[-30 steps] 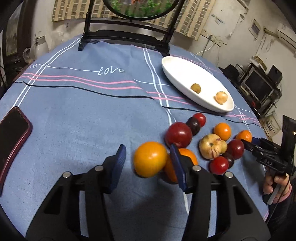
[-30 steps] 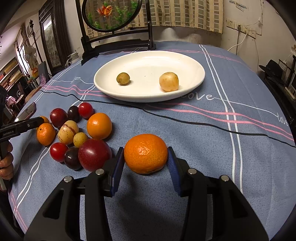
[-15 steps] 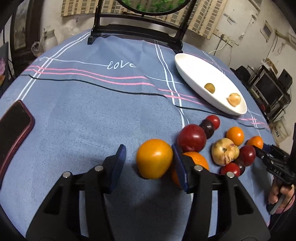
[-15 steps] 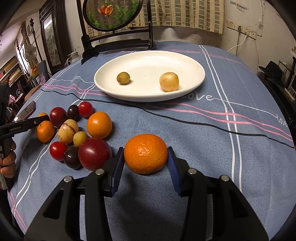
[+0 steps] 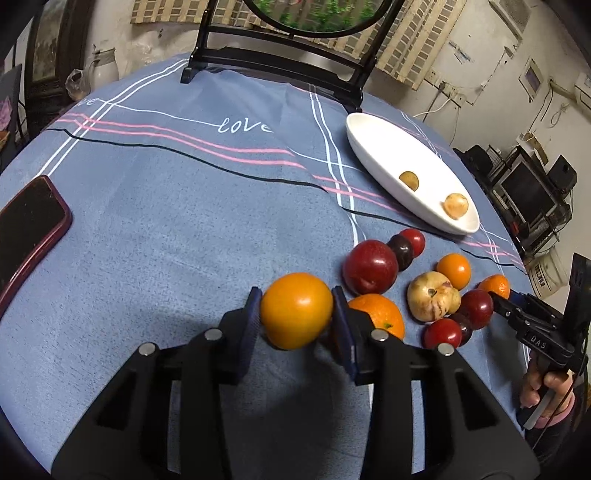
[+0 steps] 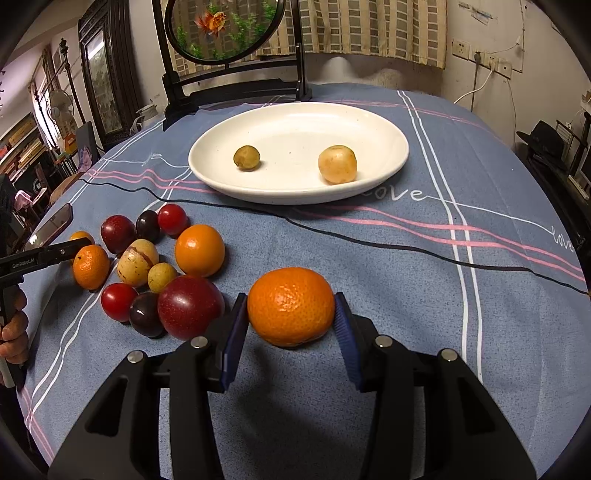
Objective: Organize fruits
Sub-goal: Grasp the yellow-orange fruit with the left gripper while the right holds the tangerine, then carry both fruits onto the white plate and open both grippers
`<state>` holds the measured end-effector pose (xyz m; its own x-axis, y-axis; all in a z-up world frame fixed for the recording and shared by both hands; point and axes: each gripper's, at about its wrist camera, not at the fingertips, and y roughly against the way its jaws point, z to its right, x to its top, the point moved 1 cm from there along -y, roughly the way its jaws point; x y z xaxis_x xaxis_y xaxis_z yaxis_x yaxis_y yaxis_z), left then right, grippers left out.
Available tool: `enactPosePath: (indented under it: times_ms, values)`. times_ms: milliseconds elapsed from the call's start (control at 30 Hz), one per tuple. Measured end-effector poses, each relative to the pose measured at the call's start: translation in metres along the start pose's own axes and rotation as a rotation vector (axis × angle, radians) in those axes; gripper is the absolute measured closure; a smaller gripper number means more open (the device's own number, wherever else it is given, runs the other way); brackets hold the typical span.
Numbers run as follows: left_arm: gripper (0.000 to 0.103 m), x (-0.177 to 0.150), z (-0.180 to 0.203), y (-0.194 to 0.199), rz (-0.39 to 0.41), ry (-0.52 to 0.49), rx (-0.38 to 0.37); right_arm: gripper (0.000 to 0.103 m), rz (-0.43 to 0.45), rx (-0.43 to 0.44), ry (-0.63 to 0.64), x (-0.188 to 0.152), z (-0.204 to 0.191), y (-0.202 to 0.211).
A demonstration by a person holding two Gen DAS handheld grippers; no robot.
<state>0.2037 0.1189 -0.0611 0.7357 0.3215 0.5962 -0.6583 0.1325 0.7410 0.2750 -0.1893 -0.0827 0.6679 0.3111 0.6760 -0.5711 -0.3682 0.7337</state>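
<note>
My left gripper (image 5: 297, 318) has its jaws closing on a smooth orange fruit (image 5: 296, 295), and both blue pads touch its sides. A dimpled mandarin (image 6: 291, 295) sits between the pads of my right gripper (image 6: 290, 323), which is shut on it just above the cloth. Beside both lies a cluster of loose fruits, among them a dark red plum (image 5: 370, 266) (image 6: 190, 306), oranges, small red ones and a pale speckled one (image 5: 432, 300). The white plate (image 6: 295, 195) (image 5: 369, 147) beyond them holds an olive-green fruit (image 6: 246, 158) and a tan one (image 6: 337, 164).
A dark phone (image 5: 26, 229) lies at the table's left edge. A round fish picture on a black stand (image 6: 225, 29) sits at the back of the blue striped cloth. A person's hand (image 5: 543, 384) holds the right gripper's handle. Cluttered shelves surround the table.
The left jaws have narrowed from a wide gap until both pads meet the orange fruit. The right gripper and its mandarin have not moved.
</note>
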Motion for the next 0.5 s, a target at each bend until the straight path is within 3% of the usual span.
enactPosePath:
  times_ms: [133, 267, 400, 500]
  values:
    - [0.064, 0.001, 0.007, 0.009, 0.051, -0.034, 0.008, 0.057, 0.031, 0.003, 0.003, 0.001, 0.000, 0.006]
    - [0.064, 0.010, 0.016, 0.015, 0.095, -0.040, -0.016, 0.057, 0.114, 0.000, 0.000, 0.009, 0.000, 0.017]
    - [0.064, 0.043, 0.047, 0.001, 0.093, -0.069, -0.081, 0.057, 0.179, -0.009, -0.039, 0.027, 0.008, 0.015]
    - [0.064, 0.068, 0.076, -0.010, 0.098, -0.118, -0.100, 0.057, 0.194, 0.032, -0.088, 0.048, 0.012, 0.003]
